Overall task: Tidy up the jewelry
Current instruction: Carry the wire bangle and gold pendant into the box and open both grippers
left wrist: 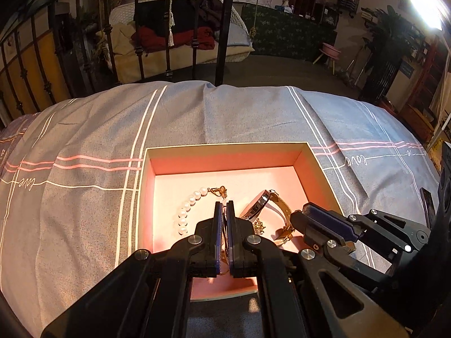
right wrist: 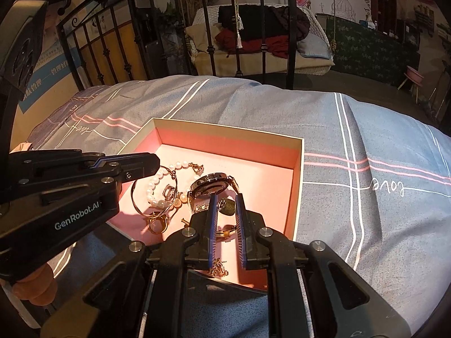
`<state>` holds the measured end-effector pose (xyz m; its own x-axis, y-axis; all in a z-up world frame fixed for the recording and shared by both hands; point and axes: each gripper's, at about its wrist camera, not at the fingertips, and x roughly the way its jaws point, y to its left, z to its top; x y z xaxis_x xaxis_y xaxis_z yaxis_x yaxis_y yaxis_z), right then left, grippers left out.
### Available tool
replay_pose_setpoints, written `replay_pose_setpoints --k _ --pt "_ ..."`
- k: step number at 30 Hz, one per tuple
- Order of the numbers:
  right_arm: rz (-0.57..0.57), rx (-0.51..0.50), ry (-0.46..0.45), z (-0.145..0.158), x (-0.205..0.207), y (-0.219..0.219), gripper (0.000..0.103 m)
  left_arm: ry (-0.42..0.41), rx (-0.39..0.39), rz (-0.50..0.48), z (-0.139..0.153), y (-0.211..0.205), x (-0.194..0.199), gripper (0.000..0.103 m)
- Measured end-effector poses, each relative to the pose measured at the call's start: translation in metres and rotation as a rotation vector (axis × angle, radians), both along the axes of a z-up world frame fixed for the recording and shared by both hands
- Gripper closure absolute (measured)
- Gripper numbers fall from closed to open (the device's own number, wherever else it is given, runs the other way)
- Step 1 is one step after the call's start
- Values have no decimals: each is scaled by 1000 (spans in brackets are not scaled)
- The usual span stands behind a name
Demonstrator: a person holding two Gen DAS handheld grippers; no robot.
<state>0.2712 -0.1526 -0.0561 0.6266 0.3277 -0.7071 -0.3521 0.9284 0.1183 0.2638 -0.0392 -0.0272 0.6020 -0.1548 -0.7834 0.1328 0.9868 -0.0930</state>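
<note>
An open box with a pink lining (left wrist: 225,156) (right wrist: 298,169) lies on the bed and holds the jewelry. Inside are a pearl bracelet (left wrist: 187,208) (right wrist: 154,186), a gold watch (left wrist: 263,204) (right wrist: 210,187), a gold ring (right wrist: 157,222) and small gold pieces. My left gripper (left wrist: 224,205) (right wrist: 153,162) hangs over the box, shut on a thin gold bangle (right wrist: 135,197) that dangles from its tips. My right gripper (right wrist: 225,200) (left wrist: 305,209) is open a little over the watch strap, holding nothing.
The bed carries a grey-blue striped cover (left wrist: 225,112) (right wrist: 366,140). A black iron bed frame (left wrist: 222,28) (right wrist: 262,28) stands at the far edge. A hanging chair with clothes (right wrist: 253,36) lies beyond it.
</note>
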Motion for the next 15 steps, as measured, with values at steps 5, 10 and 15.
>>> replay_pose_setpoints --k 5,10,15 --pt "7 -7 5 -1 -1 2 90 10 6 6 -3 2 1 100" --pt "9 -13 15 -5 -2 4 90 15 14 10 -4 4 1 100" --pt "10 -15 21 -6 -2 4 90 20 26 16 -5 3 2 100"
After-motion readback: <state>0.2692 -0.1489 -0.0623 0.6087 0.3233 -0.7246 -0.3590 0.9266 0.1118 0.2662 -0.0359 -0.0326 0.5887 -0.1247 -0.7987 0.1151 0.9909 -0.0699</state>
